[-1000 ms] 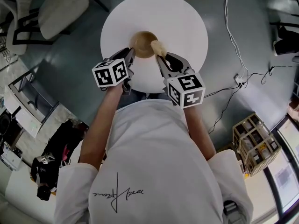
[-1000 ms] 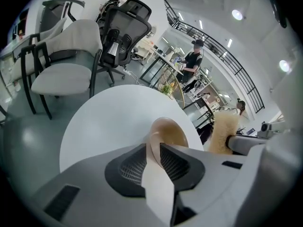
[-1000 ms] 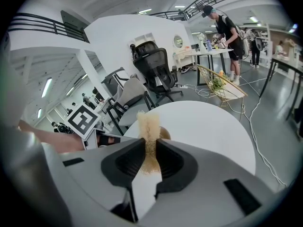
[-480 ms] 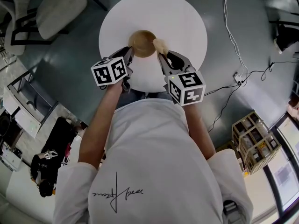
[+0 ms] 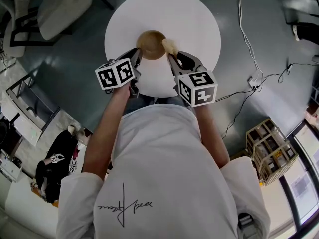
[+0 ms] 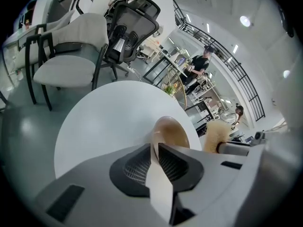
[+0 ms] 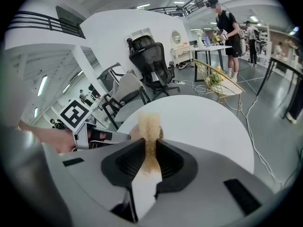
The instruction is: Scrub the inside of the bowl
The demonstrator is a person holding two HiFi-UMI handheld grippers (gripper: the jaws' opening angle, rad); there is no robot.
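Brown bowl (image 5: 151, 45) sits on the white table (image 5: 189, 19), its near-left rim pinched by the left gripper (image 5: 138, 54), whose jaws have just been closing. The right gripper (image 5: 171, 59) clamps a tan scrubber (image 5: 169, 46) at the bowl's right rim.

Head view looks steeply down on the table (image 5: 192, 19); 2 gripper views face across it from low, nearby.

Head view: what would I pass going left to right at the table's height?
Pale chair, left tongs, wooden bowl (those tongs' jaws have just been closing on its rim), tan scrubber, white power strip.
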